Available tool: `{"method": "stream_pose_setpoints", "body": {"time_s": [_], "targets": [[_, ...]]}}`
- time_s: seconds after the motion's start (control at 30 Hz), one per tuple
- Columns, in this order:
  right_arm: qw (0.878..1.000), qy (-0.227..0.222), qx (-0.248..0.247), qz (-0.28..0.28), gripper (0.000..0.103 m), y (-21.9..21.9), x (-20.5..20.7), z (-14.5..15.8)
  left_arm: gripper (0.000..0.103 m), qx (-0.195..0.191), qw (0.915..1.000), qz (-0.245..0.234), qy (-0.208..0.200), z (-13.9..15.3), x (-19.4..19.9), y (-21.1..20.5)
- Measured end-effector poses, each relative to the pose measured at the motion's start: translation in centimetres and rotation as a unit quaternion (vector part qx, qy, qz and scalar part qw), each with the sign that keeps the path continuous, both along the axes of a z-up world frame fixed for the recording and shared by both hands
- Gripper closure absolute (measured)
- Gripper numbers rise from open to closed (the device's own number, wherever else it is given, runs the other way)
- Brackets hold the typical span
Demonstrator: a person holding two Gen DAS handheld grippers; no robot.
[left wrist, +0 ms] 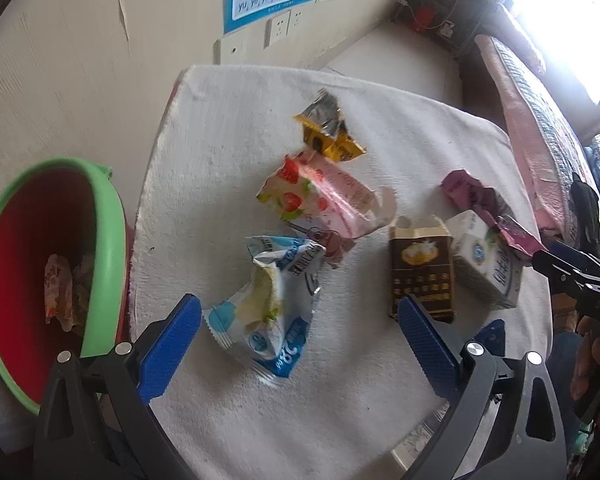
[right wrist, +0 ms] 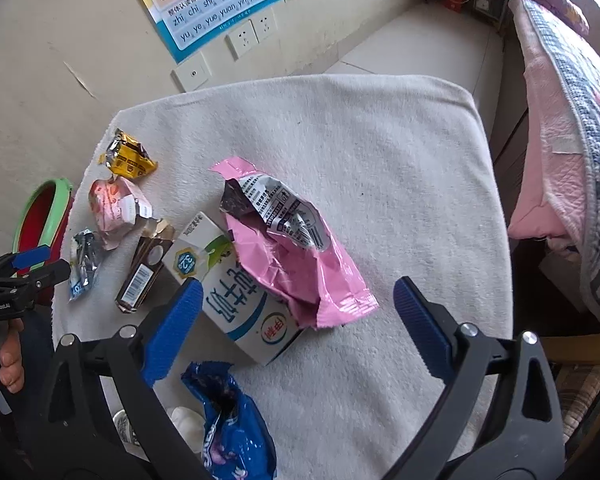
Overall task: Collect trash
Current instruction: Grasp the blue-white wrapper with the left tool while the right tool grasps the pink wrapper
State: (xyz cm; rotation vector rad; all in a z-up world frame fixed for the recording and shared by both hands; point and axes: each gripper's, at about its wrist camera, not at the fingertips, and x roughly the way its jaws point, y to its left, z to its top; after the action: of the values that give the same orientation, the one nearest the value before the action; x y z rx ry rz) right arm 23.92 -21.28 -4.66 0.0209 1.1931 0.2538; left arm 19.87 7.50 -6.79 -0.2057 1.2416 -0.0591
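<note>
Trash lies on a table covered with a white towel (left wrist: 228, 128). My left gripper (left wrist: 300, 304) is open, its blue fingers on either side of a crumpled blue-and-white wrapper (left wrist: 268, 304), just above it. Beyond lie a strawberry-print wrapper (left wrist: 316, 196), a yellow wrapper (left wrist: 328, 132), a brown cigarette box (left wrist: 420, 268) and a white milk carton (left wrist: 484, 264). My right gripper (right wrist: 298, 286) is open over a pink wrapper (right wrist: 296, 256) that rests on the milk carton (right wrist: 240, 308). A blue wrapper (right wrist: 232, 420) lies under its left finger.
A red bin with a green rim (left wrist: 108, 248) stands left of the table and holds some wrappers. A wall with a poster and sockets is behind. A bed with a pink cover (right wrist: 548, 152) runs along the right. A hand (right wrist: 4, 356) holds the left gripper.
</note>
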Motion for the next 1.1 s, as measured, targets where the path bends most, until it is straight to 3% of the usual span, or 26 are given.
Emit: {"method": "stream_pose_setpoints", "body": {"time_s": [0.3, 0.37, 0.53, 0.73, 0.93, 1.1], "targets": [[1.000, 0.016, -0.001, 0.000, 0.022, 0.1, 1.7, -1.5, 0.015, 0.010, 0.9997, -0.006, 0.021, -2.2, 1.3, 0.0], [1.000, 0.025, 0.003, 0.000, 0.026, -0.1, 1.9, -1.9, 0.022, 0.016, 0.9995, -0.011, 0.026, -2.5, 1.4, -0.1], [0.999, 0.031, 0.017, 0.001, 0.036, -0.2, 2.1, -2.2, 0.053, 0.020, 0.9992, -0.014, 0.032, -2.8, 1.3, -0.3], [0.999, 0.037, 0.038, -0.008, 0.044, -0.5, 2.1, -2.0, 0.072, 0.012, 0.9993, -0.021, 0.028, -2.5, 0.5, -0.4], [0.999, 0.038, 0.035, -0.011, 0.043, -0.8, 1.8, -1.7, 0.075, 0.011, 0.9994, -0.018, 0.028, -2.2, 0.0, -0.3], [0.997, 0.026, 0.064, -0.038, 0.043, -2.4, 1.9, -1.0, 0.075, 0.010, 0.9996, -0.014, 0.024, -1.9, -0.3, -0.1]]}}
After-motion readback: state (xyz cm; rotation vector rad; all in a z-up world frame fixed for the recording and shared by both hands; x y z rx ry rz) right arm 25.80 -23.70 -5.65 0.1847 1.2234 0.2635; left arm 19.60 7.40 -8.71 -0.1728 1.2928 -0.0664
